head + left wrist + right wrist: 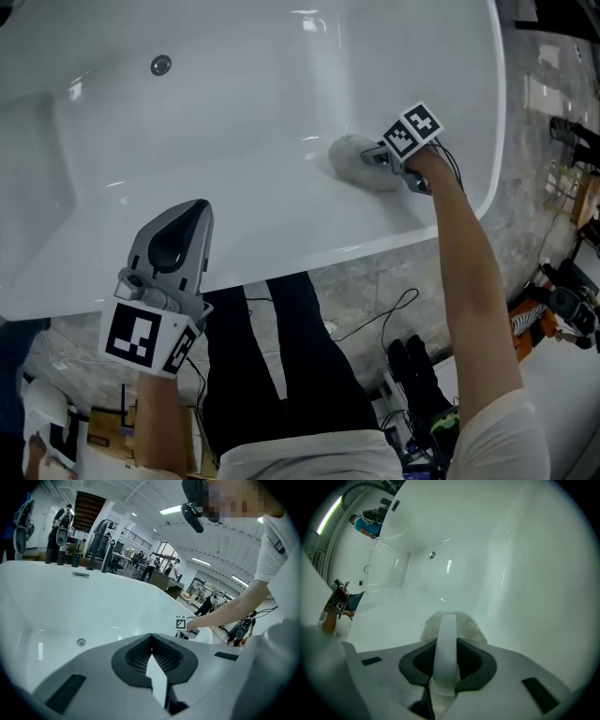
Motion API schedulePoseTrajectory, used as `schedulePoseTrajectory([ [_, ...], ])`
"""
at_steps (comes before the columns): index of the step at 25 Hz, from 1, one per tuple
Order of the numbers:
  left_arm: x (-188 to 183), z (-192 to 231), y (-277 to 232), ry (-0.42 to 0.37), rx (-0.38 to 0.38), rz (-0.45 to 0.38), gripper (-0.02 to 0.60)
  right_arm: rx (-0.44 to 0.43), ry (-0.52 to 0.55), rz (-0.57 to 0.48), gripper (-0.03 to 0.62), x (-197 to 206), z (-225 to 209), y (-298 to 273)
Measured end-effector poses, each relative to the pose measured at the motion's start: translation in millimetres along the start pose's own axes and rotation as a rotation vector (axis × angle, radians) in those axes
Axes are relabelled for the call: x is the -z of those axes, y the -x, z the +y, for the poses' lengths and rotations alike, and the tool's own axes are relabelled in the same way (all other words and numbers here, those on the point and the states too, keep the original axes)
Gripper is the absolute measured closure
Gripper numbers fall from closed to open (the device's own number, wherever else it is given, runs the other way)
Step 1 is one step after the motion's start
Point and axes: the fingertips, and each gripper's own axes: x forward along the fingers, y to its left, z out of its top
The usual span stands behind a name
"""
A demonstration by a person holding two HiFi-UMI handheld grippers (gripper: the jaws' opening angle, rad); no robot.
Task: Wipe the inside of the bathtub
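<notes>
The white bathtub [234, 141] fills the upper head view. Against its inner side wall on the right lies a pale fluffy cloth [352, 161], with my right gripper [371, 157] shut on it. In the right gripper view the cloth [471, 630] bulges beyond the jaws, a white strip of it runs back between them, and the tub's inside [511, 564] lies ahead. My left gripper [194, 210] hovers over the tub's near rim [112, 286], shut and holding nothing. In the left gripper view its jaw tips [151, 637] meet, and the right gripper [183, 630] shows far off.
A round metal fitting [161, 65] sits in the tub's far wall. Below the rim are the person's dark trousers [281, 356], cables [384, 319] on the grey stone floor, and equipment [562, 300] at the right. Several people [61, 522] stand beyond the tub.
</notes>
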Motion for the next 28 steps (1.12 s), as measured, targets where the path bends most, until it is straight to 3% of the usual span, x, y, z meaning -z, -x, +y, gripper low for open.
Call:
schedulePoseTrajectory([
  [7, 7, -17, 5, 0.007, -0.051, 0.0, 0.572, 0.016, 0.018, 0.015, 0.503, 18, -23, 20],
  [12, 11, -25, 11, 0.024, -0.082, -0.008, 0.571, -0.004, 0.055, 0.014, 0.503, 20, -14, 23],
  [20, 18, -18, 20, 0.037, -0.085, -0.005, 0.571, -0.105, 0.114, -0.027, 0.503, -2, 40, 8],
  [28, 17, -1, 28, 0.051, -0.075, -0.012, 0.571, -0.234, 0.195, -0.075, 0.503, -39, 129, -21],
])
